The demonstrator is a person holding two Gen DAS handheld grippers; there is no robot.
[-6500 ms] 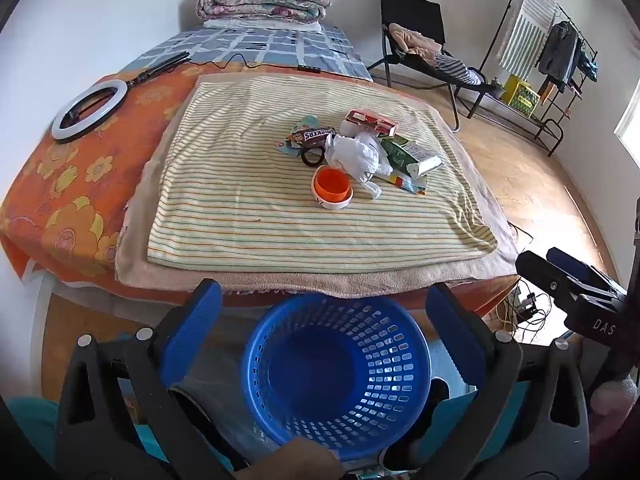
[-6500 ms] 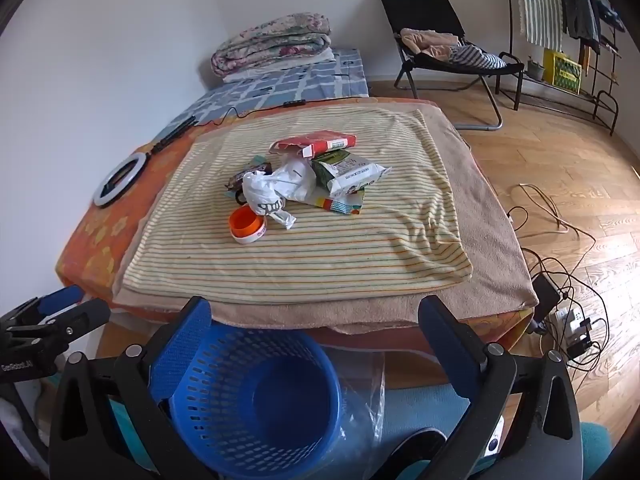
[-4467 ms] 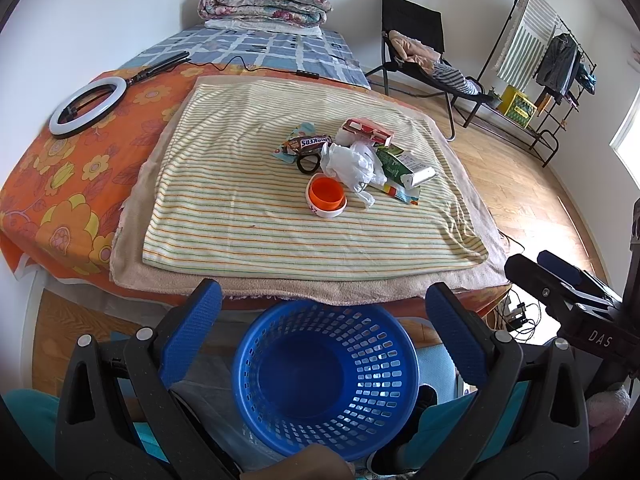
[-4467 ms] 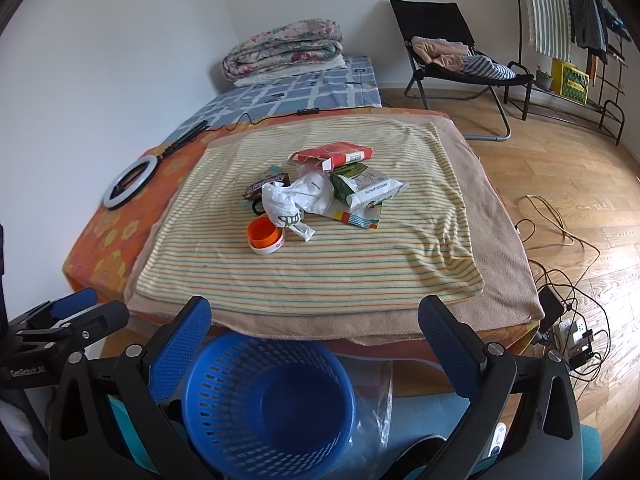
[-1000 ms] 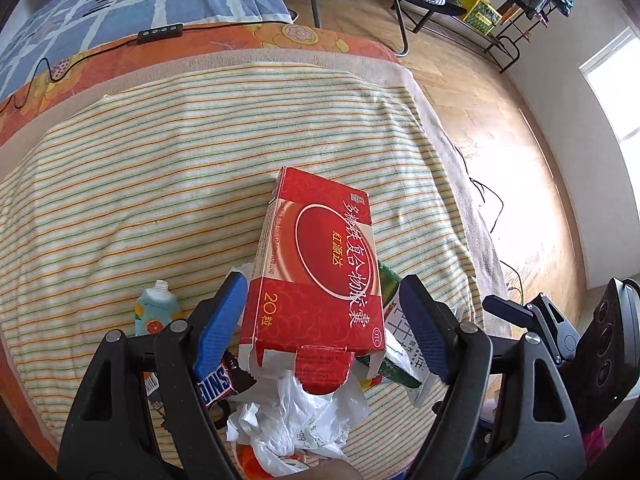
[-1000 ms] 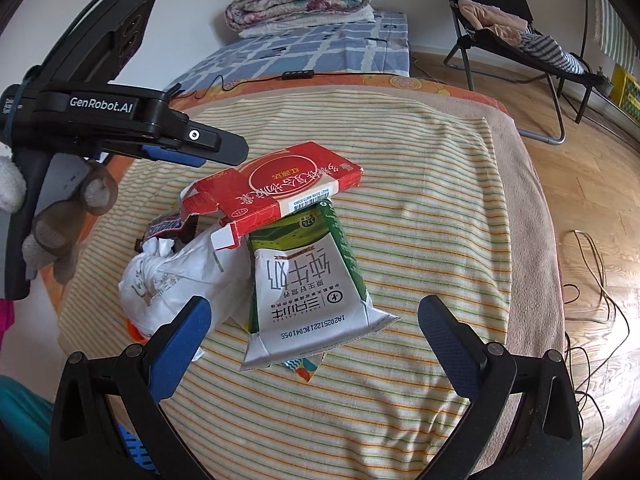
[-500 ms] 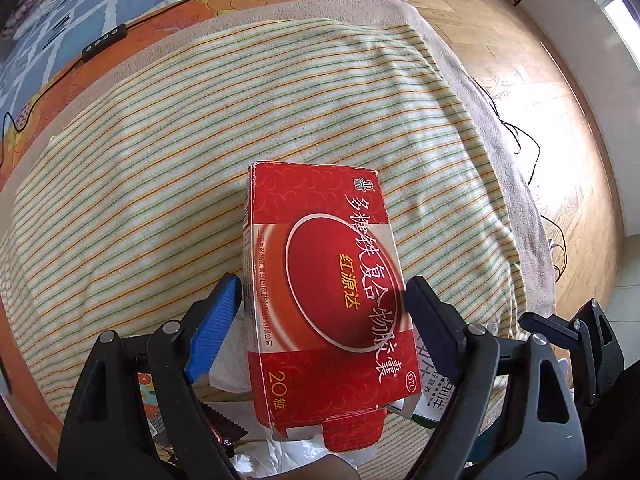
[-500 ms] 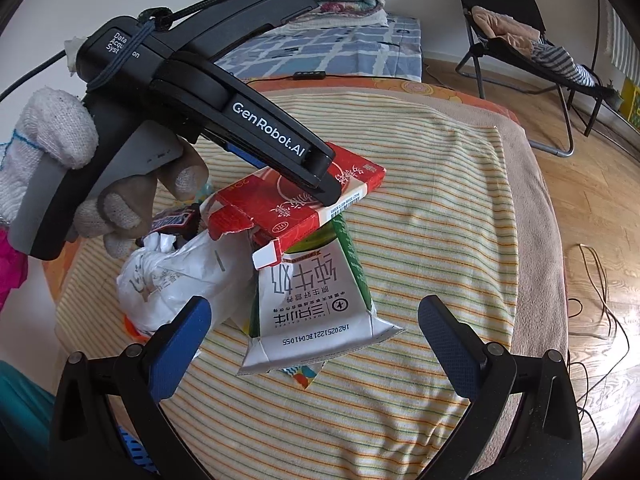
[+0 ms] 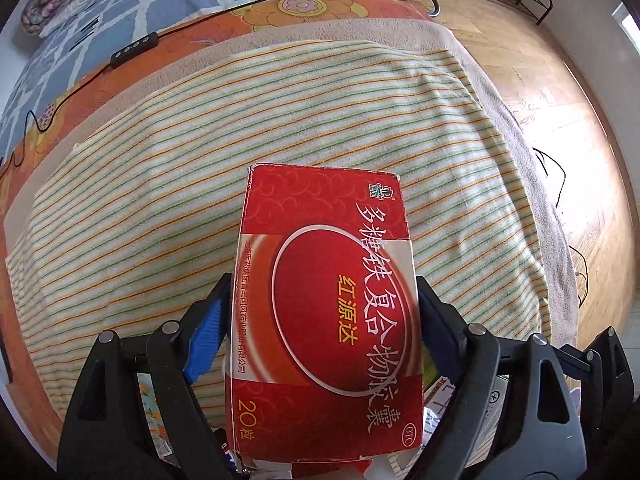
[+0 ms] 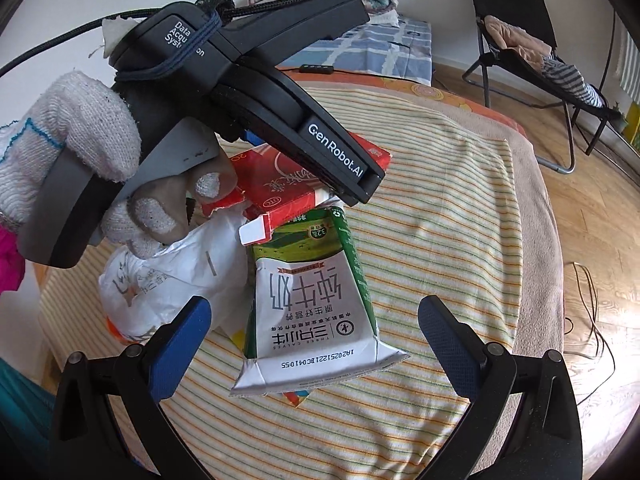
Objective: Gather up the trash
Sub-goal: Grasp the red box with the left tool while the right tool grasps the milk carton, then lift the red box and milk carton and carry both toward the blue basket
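My left gripper (image 9: 322,300) is shut on a red cardboard box (image 9: 326,304), its blue pads pressing both long sides. In the right wrist view the same box (image 10: 288,190) shows under the left gripper's black body (image 10: 280,92), held by a gloved hand. My right gripper (image 10: 314,320) is open, its fingers on either side of a green and white milk carton (image 10: 316,296) that lies on the striped cloth (image 10: 448,240). A crumpled white plastic bag (image 10: 172,272) lies left of the carton. The blue basket is out of view.
The striped cloth covers a beige towel (image 9: 532,184) on an orange flowered bed. A black cable with a remote (image 9: 134,50) runs across the far edge. A folding chair (image 10: 528,40) with clothes stands on the wooden floor at the right. Cables lie on the floor.
My left gripper has closed its fingers onto the sides of the red box. My right gripper has moved closer to the milk carton, still open.
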